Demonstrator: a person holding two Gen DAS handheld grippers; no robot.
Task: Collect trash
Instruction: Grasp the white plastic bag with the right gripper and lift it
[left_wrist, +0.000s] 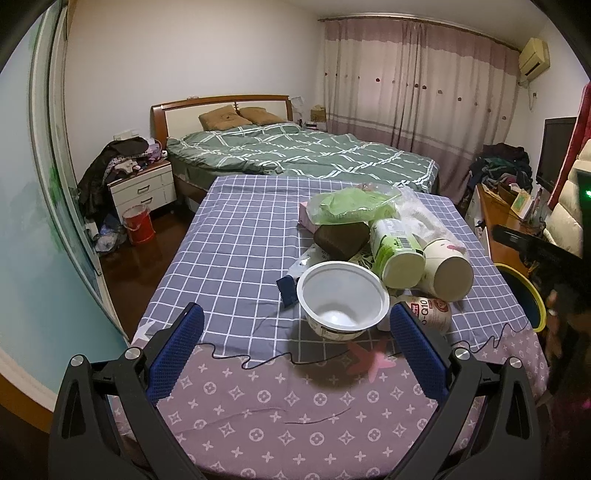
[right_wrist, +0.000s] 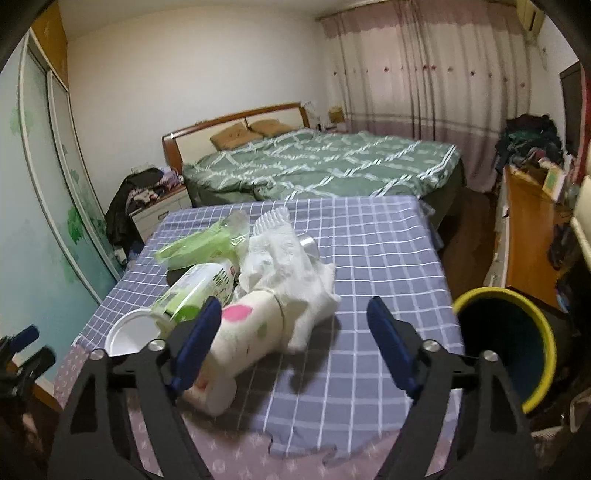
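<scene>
Two hand-held grippers face the litter heaped on the checked tabletop (right_wrist: 388, 258). The right hand-held gripper (right_wrist: 293, 325) gapes, holding nothing, its left pad beside the spotted paper cup (right_wrist: 243, 332); center it over the cup before squeezing. The left hand-held gripper (left_wrist: 295, 334) is spread wide before the white plastic bowl (left_wrist: 341, 295). The yellow-rimmed bin (right_wrist: 506, 343) waits at the tabletop's right edge.

A table under a checked cloth (left_wrist: 240, 236) fills the view. The left gripper (left_wrist: 295, 343) reaches in from six o'clock, blue pads spread wide around nothing. Just past it sits an empty white plastic bowl (left_wrist: 341, 295). Toward one o'clock lie two tipped paper cups (left_wrist: 448, 271), a brown pouch (left_wrist: 341, 236) and a green bag (left_wrist: 351, 203). A yellow-rimmed bin (left_wrist: 532, 295) stands at three o'clock.
</scene>
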